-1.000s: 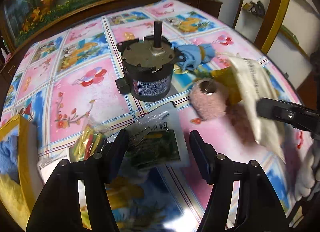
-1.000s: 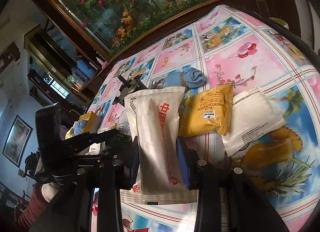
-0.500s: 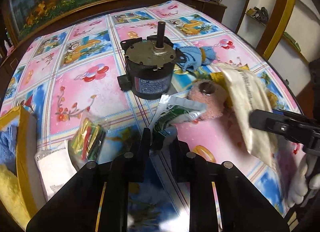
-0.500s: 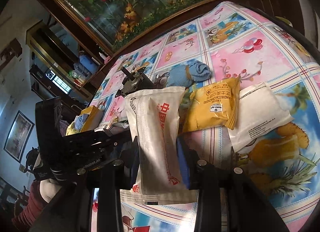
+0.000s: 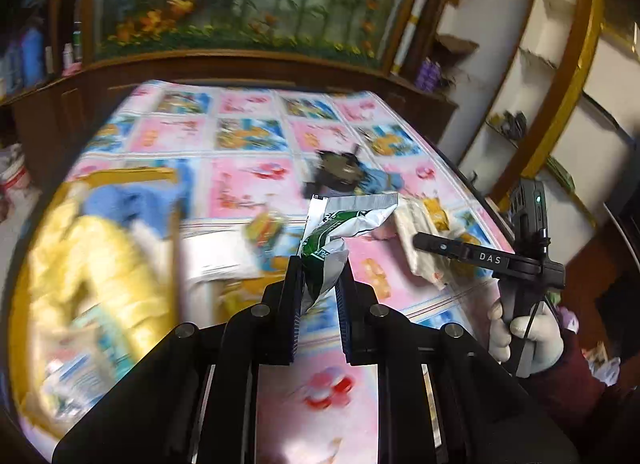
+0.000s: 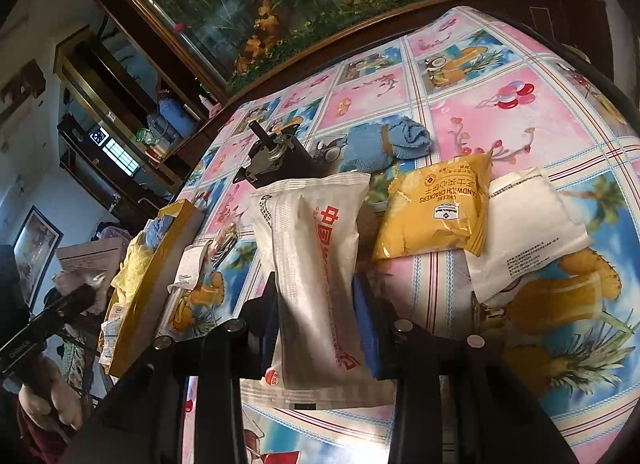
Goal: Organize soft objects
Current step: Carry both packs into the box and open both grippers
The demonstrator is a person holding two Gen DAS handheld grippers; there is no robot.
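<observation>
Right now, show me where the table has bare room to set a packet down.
Bare cloth lies at the far right corner, beyond the blue cloth and the yellow cracker bag. Another patch lies right of the white pouch. It is crowded between the yellow box and the motor.

Green-and-silver packet (image 5: pixel 334 238): crumpled, upright, pinched between the left gripper (image 5: pixel 318 304) fingers, off the table.
White packet with red print (image 6: pixel 320 276): long, clamped between the right gripper (image 6: pixel 316 324) fingers.
Yellow cracker packet (image 6: pixel 436 210): flat, just ahead-right of it.
</observation>
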